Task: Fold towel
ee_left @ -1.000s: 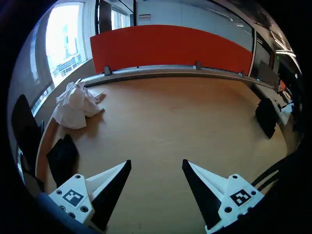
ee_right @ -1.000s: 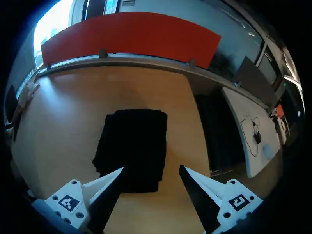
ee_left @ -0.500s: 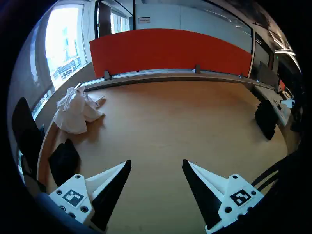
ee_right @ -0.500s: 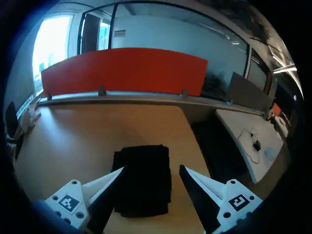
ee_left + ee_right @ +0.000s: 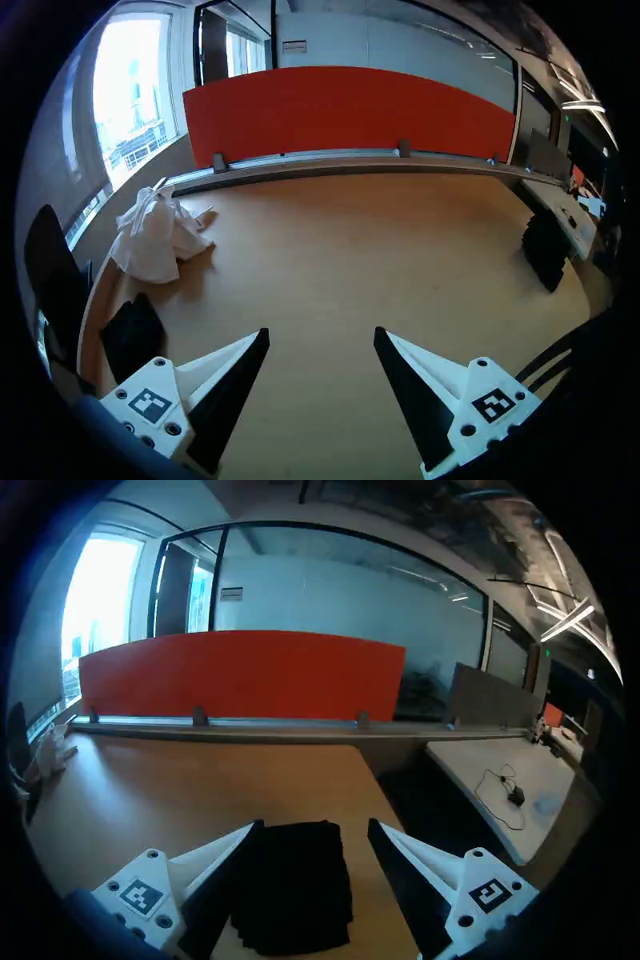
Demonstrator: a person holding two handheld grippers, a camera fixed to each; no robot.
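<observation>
Tongs both gape wide, nothing held. Up front, left gripper (image 5: pixel 320 332) hangs over bare wooden table (image 5: pixel 360 240), with crumpled white towel (image 5: pixel 156 236) well off toward the window side. Farther right, right gripper (image 5: pixel 314 824) hovers over folded black towel (image 5: pixel 292 884) lying near the table's right edge.

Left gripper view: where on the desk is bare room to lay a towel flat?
The wide middle of the desk is bare, from the crumpled white towel across to the black folded towel and back to the orange divider. It is crowded at the view's left: that towel and a dark item nearer.
</observation>
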